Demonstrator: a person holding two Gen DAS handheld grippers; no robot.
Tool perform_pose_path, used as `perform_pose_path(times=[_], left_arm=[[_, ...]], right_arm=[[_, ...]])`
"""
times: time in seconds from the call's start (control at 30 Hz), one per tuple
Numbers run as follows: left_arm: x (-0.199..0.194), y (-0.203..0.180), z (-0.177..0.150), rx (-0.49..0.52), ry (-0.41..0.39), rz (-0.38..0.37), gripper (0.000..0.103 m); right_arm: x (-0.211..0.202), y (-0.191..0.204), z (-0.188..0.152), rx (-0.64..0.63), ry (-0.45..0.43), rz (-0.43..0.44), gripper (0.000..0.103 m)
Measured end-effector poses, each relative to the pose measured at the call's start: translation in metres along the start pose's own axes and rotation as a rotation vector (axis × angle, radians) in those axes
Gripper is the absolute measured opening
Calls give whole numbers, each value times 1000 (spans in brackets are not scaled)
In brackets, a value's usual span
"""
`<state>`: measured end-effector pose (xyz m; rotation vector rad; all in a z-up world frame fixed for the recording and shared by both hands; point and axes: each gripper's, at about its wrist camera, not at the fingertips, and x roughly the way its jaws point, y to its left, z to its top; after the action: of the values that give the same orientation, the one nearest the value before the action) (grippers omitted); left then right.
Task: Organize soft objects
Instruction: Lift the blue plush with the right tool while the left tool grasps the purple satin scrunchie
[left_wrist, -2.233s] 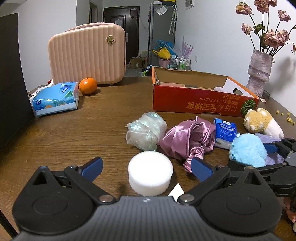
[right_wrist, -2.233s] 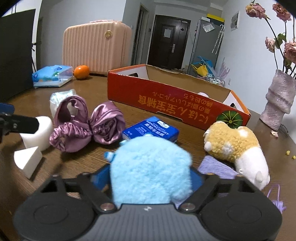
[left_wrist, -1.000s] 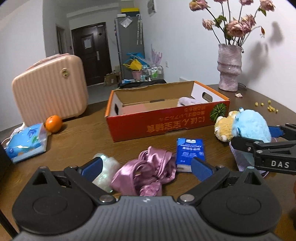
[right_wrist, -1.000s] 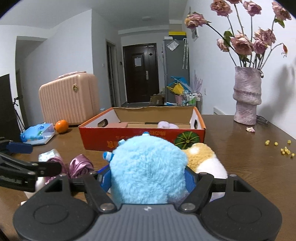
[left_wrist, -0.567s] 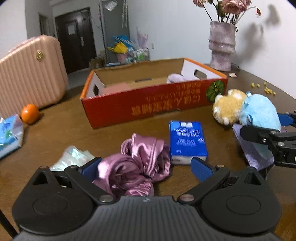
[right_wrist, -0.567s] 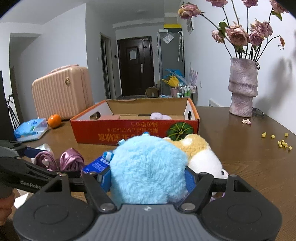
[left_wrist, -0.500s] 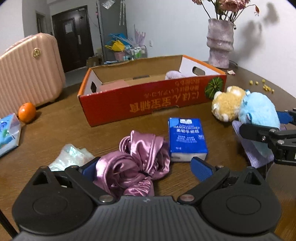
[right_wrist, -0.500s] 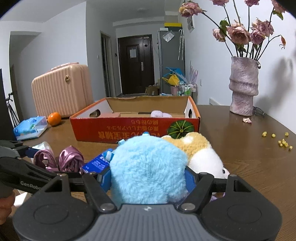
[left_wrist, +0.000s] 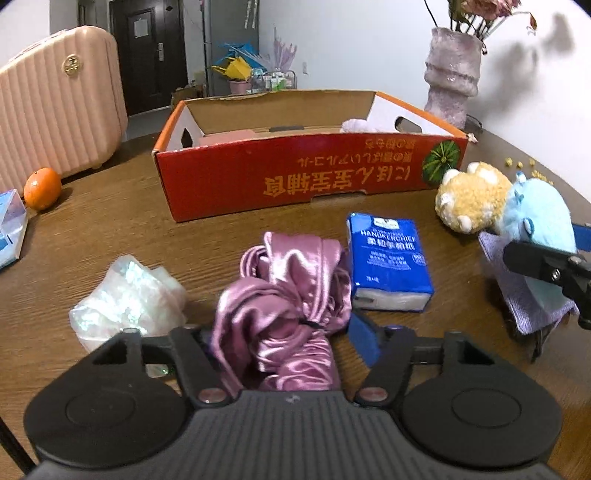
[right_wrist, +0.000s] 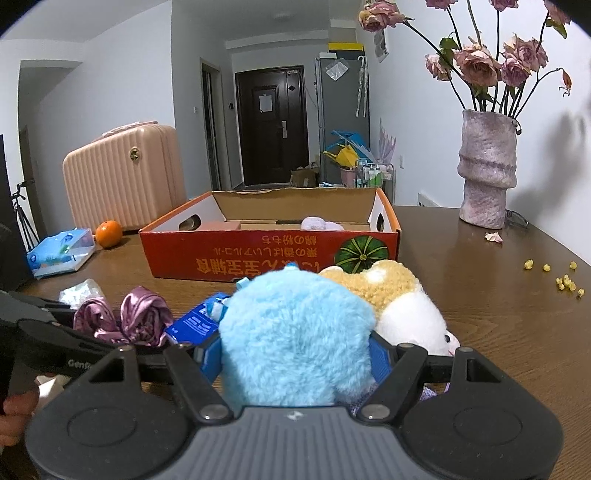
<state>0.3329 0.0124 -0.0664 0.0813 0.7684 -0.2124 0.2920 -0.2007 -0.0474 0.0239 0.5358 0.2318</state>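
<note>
A crumpled pink satin cloth (left_wrist: 284, 295) lies on the wooden table between the fingers of my left gripper (left_wrist: 284, 336). Its jaws are closing; the right pad (left_wrist: 364, 339) touches the cloth's edge, and the cloth hides the left pad. My right gripper (right_wrist: 295, 354) is shut on a fluffy blue plush toy (right_wrist: 295, 332), held low over a lilac knitted cloth (left_wrist: 517, 295). Beside it lies a yellow-and-white plush (right_wrist: 391, 295). The open red cardboard box (left_wrist: 258, 173) stands behind, with a pale lilac item inside.
A blue handkerchief pack (left_wrist: 388, 258) lies right of the satin cloth, a crumpled clear plastic bag (left_wrist: 125, 299) to its left. A pink suitcase (left_wrist: 55, 103), an orange (left_wrist: 42, 188) and a tissue pack (right_wrist: 59, 251) sit far left. A vase (right_wrist: 487, 170) stands back right.
My left gripper came down and forward over the satin cloth, and its wide jaws have drawn in around it. The right gripper kept still with the blue plush.
</note>
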Motion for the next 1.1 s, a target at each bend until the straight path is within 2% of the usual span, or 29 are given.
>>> perform_pose_path(times=[0.07,0.17,0.27,0.43,1.1], left_arm=[[0,1,1,-12,-8,-1,50],[-1,-3,2,-12,-13,3,42],[-3,-5,2,-19,-18,2,39],[-12,-6,3,-47,-44,15,38],[-79,-8,18,-104,-243,37,38]], right_arm=[[-1,0,0,-1,-3,0,74],[0,1,0,-6,-1,-4,74],[0,2,-1,-7,-1,-10,74],[0,1,0,0,-4,-14,74],[-10,4,6,-8,-59,-14,74]])
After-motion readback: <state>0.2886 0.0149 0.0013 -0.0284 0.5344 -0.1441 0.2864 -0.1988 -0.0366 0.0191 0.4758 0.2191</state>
